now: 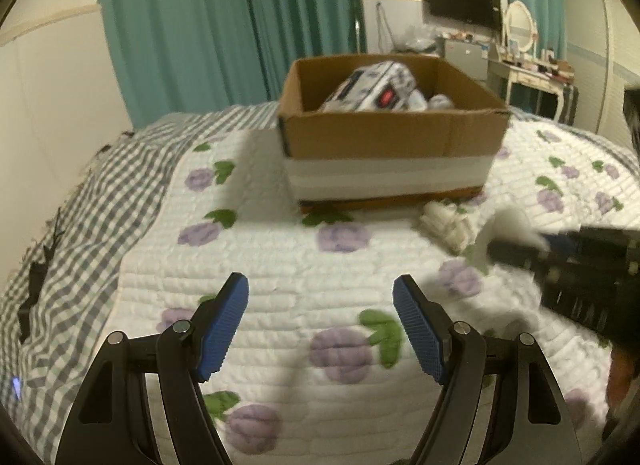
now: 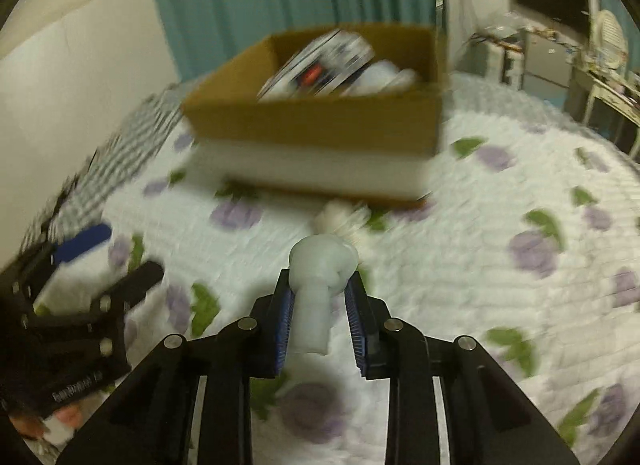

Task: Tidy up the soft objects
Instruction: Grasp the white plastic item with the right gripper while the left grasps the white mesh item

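Holding a knotted white sock (image 2: pixel 320 277) between its blue pads, the right gripper (image 2: pixel 320 317) sits at the lower centre of the right wrist view, its jaws narrowed onto the soft roll, which pokes up out of them and is lifted just clear of the bed. Ahead of it, in the upper middle of the frame, a cardboard box (image 2: pixel 320 125) with a pale band around its lower half rests on the flowered quilt (image 2: pixel 500 285) that covers the bed. Inside the box lie a patterned soft bundle (image 2: pixel 320 65) and what look like a couple of white rolled pieces, so part of the sorting seems already done.

Just in front of the box, on the quilt, lies another white rolled sock (image 1: pixel 444 225), untouched and near the right gripper's load. It appears to be the last loose piece in sight, though blur on that side makes this uncertain.

From the left wrist view, the left gripper (image 1: pixel 320 329) hovers low over the quilt at the bottom of the frame, jaws wide apart and holding nothing. The box stands in the upper middle of that view, teal curtains (image 1: pixel 224 25) hang behind it, and a dressing table with a mirror sits at upper right.

By my reckoning, the held sock has yet to go into the box, then the one on the quilt.
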`<state>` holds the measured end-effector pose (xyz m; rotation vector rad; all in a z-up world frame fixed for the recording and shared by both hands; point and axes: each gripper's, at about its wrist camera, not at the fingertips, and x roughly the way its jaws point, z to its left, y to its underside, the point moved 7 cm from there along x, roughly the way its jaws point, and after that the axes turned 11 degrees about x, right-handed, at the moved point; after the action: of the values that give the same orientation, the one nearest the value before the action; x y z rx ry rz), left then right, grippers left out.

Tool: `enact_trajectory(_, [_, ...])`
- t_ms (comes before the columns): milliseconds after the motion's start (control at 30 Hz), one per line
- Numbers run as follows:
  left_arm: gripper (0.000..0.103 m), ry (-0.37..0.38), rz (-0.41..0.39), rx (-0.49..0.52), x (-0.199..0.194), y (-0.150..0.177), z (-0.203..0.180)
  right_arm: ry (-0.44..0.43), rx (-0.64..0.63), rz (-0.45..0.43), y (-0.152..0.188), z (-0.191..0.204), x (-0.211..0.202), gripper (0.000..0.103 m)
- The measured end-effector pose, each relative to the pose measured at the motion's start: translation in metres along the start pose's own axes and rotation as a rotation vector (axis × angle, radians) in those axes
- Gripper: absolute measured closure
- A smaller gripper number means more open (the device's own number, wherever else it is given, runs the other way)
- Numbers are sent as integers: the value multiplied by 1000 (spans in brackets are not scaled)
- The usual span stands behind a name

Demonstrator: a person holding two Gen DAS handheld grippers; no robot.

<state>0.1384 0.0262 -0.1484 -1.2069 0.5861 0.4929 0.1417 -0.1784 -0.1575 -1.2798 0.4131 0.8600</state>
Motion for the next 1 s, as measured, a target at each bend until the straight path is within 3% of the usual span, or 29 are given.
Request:
enact_trajectory(200, [27,-4,-30,27,-5,-28,-30,75,96,-97,-41,-51,-21,78])
enact_trajectory(400, [27,69,-33,-12,19,-54,-65,106,176,-87,-48,-87,-5,78])
enact_trajectory(700, [30,145,72,9,89,-53,-104,109,164,-20,-34,-87,38,78])
enact_trajectory(867, [32,174,78,8,104,-53,-111,103,175,-16,-32,-91,42,78])
enact_trajectory(933, [52,186,78,10,107,-53,-112,100,176,-20,-33,-90,40,78])
enact_trajectory(1000, [56,208,71,9,106,-52,-113,95,173,-25,-34,-87,37,78])
